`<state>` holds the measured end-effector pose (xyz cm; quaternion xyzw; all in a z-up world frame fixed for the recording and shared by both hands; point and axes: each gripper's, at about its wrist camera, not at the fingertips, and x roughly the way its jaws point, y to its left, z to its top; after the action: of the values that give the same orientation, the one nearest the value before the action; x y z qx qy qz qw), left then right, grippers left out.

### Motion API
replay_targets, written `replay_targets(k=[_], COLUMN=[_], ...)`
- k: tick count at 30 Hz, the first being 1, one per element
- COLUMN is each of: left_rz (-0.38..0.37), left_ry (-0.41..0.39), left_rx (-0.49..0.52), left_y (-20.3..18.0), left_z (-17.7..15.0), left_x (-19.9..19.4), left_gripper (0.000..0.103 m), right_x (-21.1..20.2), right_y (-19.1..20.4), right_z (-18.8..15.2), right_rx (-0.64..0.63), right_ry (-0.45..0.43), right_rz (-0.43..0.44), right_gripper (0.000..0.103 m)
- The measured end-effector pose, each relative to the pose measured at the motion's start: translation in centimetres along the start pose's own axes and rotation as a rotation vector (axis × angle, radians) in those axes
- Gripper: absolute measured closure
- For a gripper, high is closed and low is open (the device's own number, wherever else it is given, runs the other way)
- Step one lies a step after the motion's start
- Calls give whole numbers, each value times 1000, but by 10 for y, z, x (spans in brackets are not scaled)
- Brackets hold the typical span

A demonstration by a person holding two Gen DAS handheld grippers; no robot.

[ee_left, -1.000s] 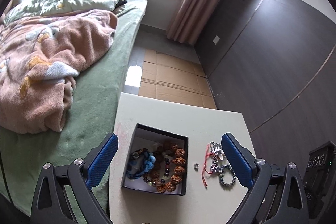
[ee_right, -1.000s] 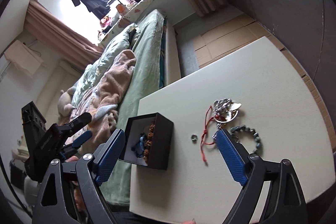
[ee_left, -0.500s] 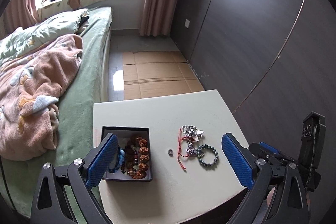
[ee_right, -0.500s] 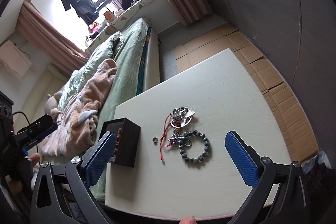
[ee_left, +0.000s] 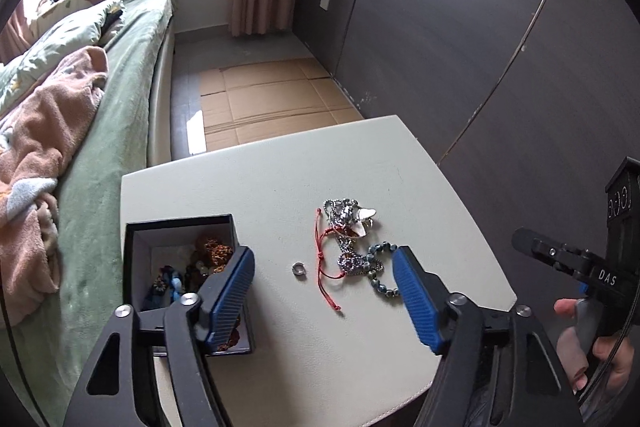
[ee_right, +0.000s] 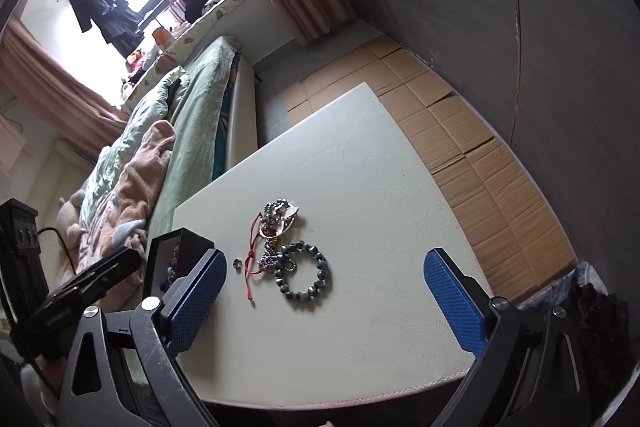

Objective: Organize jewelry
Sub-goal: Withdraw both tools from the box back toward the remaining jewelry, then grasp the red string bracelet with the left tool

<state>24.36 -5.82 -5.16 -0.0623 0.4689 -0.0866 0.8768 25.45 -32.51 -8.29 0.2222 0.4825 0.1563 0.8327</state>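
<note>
Left wrist view: our left tongs [ee_left: 323, 285] hang apart and empty above the near counter [ee_left: 280, 171], framing the small ring [ee_left: 298, 268] and red cord [ee_left: 322, 263]. Our right tongs [ee_right: 324, 289] also gape, holding nothing, over the beaded bracelet [ee_right: 306, 277]. The black box [ee_left: 138, 239] at the near left already holds beads, though its contents are partly hidden. We judge a pick is next: lower onto one loose piece, pinch, carry left.

Table [ee_left: 280, 179]: matt cream top, finely grained like leather.
Box [ee_left: 134, 267]: matt black card, white inside.
Ring [ee_left: 298, 268]: shiny metal.
Bracelet [ee_right: 306, 275]: glossy dark beads.
Blanket [ee_left: 36, 131]: pink fluffy cloth.
</note>
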Motion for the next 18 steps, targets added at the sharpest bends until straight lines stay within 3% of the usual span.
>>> replay_targets(k=[4, 7, 12, 18], left_rz=[-30, -55, -9, 27], left_ry=[51, 95, 151, 209], left_rx=[44, 65, 99, 148], left_y=[-12, -21, -26, -22], left_z=[-2, -5, -10, -24], left_x=[26, 45, 77, 101], left_gripper=[49, 57, 78, 78], right_x=[8, 11, 13, 21], right_y=[-18, -27, -36, -38], right_z=[0, 0, 0, 3], right_rx=[72, 99, 111, 107], right_ry=[39, 47, 52, 72], right_rz=[-15, -34, -57, -65], right_gripper=[26, 30, 30, 30])
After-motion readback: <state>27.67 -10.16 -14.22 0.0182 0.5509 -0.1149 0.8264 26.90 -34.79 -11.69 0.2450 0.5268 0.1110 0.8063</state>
